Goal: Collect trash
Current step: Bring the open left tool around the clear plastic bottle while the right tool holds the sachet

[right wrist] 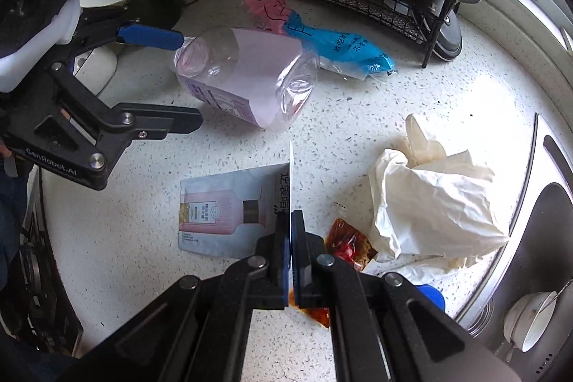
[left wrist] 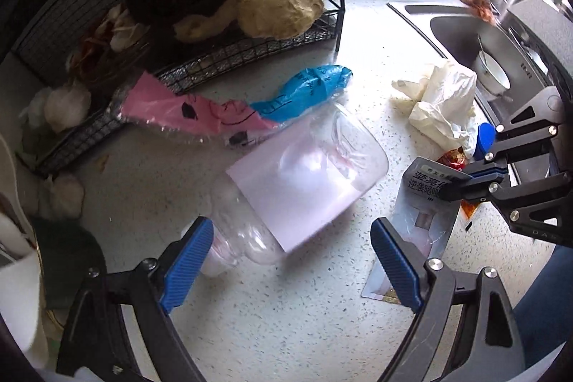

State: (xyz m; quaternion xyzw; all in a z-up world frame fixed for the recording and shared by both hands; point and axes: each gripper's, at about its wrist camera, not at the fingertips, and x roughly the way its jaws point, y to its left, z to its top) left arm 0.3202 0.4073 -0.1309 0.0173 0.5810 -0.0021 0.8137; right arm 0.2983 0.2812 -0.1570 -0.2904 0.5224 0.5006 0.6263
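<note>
Place: a white speckled stone counter [right wrist: 358, 117] with trash lying on it, next to a grey metal sink [right wrist: 544, 238].

Right tongs: the right gripper [right wrist: 290, 231] is pinched tight on the edge of a flat silver packet with a pink bottle picture [right wrist: 222, 213]. One end of the packet bends up between the blue pads. The rest looks like it lies on the counter.

Left tongs: the left gripper [left wrist: 290, 260] is spread wide and holds nothing. It points down at the counter.

Main thing for the left tongs: a clear plastic bottle with a pale purple label [left wrist: 297, 181] lies on its side. It is just in front of the wide tongs, with its neck end close to the left blue pad [left wrist: 188, 264].

Which way it lies: in the left view the bottle's long side runs slanted, from low left up to the right, so it sits crooked to the gap.

Who is nearer: the left tongs are much nearer to the bottle. The right tongs are busy.

My guess for the next move: the left tongs may need to turn so the pads sit on both sides of the bottle.

Other trash: a pink and blue plastic wrapper [left wrist: 250, 102], a crumpled white plastic bag [right wrist: 429, 203] and a small red sauce packet [right wrist: 351, 242].
</note>
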